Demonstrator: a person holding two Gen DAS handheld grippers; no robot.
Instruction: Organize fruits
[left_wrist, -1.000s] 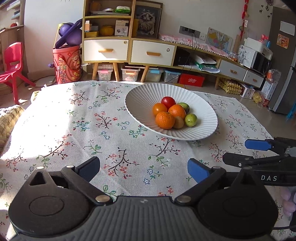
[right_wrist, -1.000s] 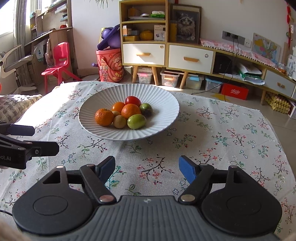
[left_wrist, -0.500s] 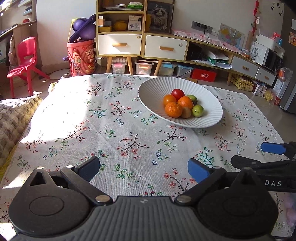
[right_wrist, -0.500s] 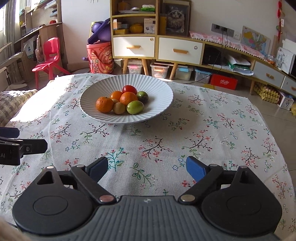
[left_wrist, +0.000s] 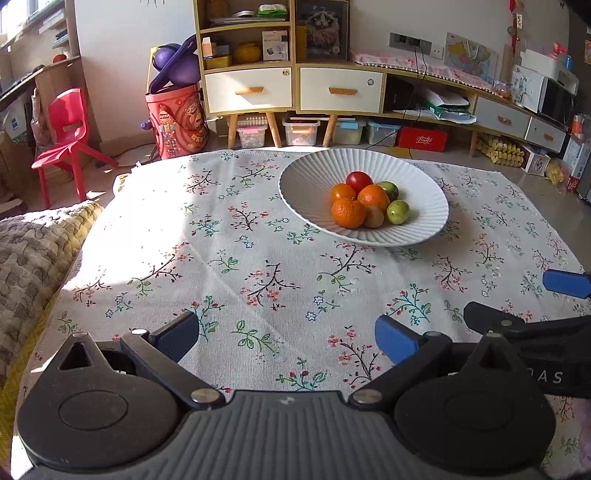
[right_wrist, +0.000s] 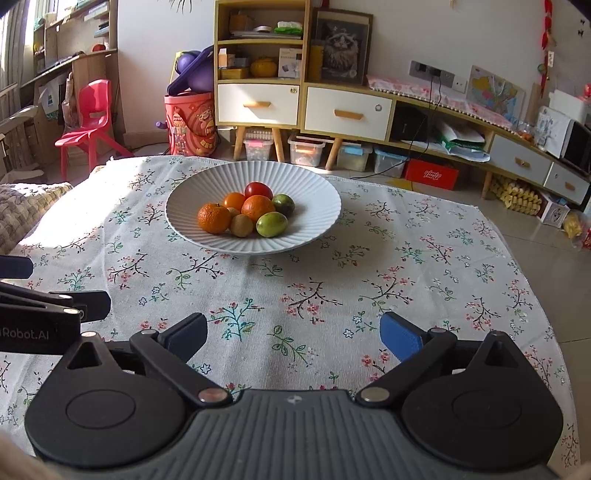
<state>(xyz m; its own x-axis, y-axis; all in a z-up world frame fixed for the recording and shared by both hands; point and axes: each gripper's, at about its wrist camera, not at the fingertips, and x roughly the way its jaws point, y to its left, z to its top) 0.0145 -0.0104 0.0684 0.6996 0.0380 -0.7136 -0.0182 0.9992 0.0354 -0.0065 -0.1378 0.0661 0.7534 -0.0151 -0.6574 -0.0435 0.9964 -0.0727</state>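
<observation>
Meanwhile, fruits (right_wrist: 243, 214) sitting piled in a white bowl (right_wrist: 317, 195) on the desk (right_wrist: 406, 280), left tool (left_wrist: 286, 336) spread and empty, right tool (right_wrist: 291, 338) opening, nothing between its jaws.

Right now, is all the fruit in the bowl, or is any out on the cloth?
All in. The fruit sits piled inside the white bowl; the floral cloth around it shows none.

Table under a floral tablecloth (right_wrist: 295, 295); a white ribbed bowl (right_wrist: 317, 199) rests directly on it.
</observation>
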